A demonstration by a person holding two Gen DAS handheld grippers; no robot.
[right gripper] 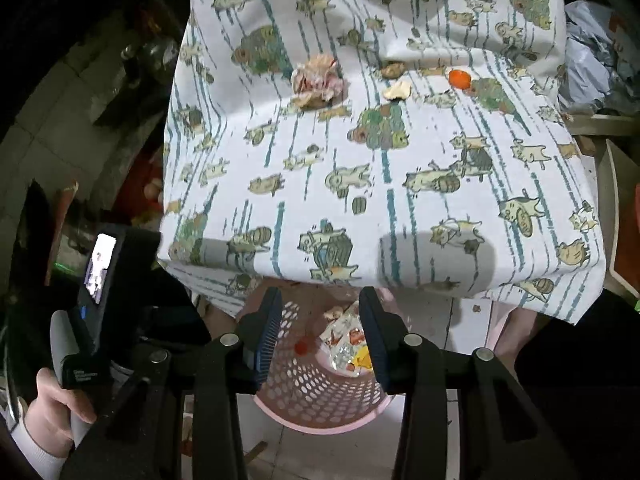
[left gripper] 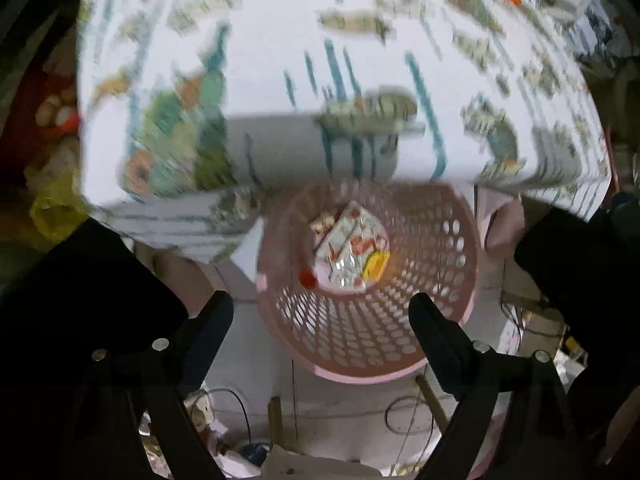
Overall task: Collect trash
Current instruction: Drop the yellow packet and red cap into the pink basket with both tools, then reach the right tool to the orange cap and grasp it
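Left wrist view looks down through the wide, empty left tool (left gripper: 320, 312) into the basket (left gripper: 460, 248), where a wrapper (left gripper: 352, 252) lies.

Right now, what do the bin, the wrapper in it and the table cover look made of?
Bin: pink moulded plastic, probably; smooth rim, walls with regular holes.
Wrapper: likely foil-lined plastic film; crinkled, silvery glints beside red and yellow print.
Table cover: looks like matte printed cloth; it drapes and folds softly over the edge.

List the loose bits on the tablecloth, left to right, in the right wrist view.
Crumpled paper wad → brown scrap → pale peel piece → orange cap.
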